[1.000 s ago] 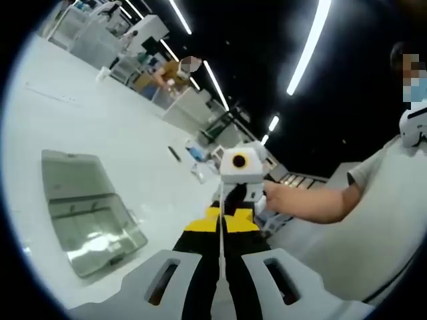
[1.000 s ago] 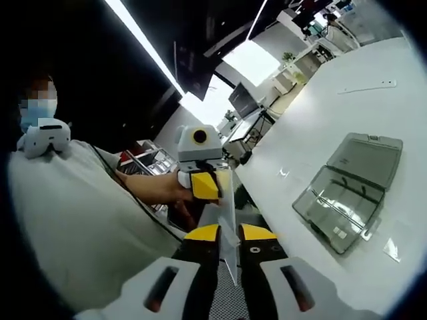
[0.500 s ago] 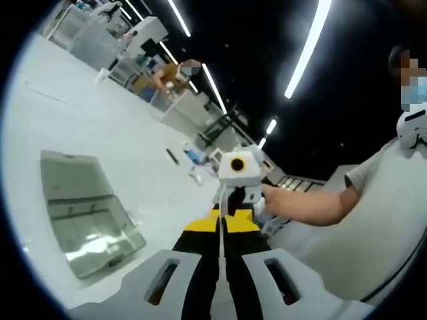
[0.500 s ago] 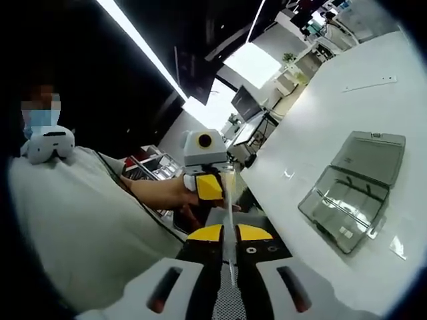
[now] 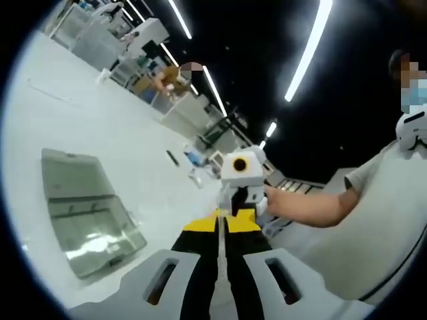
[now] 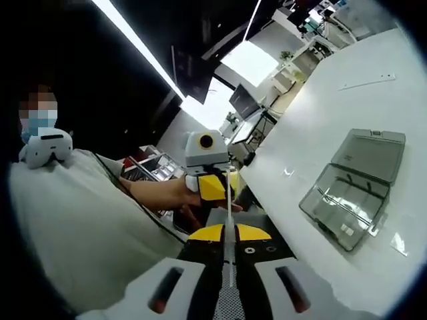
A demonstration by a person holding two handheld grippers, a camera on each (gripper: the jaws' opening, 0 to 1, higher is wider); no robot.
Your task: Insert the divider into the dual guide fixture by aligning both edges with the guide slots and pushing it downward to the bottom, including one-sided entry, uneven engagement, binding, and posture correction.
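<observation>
Both grippers up off the table (image 6: 320, 127), facing each other, and between them the divider (image 6: 229, 200), a thin clear sheet seen edge-on. Left gripper (image 5: 221, 223) pinched on one edge, right gripper (image 6: 229, 233) clamped on the opposite edge. The clear box (image 5: 83, 210) lies open on the white table, well apart from the divider, lid flat beside its tray

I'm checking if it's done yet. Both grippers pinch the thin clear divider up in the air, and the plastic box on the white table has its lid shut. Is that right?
Not quite: the plastic box is open, its lid folded back flat on the white table, as the right gripper view shows. The rest holds: the left gripper and the right gripper both pinch the thin clear divider up in the air.
</observation>
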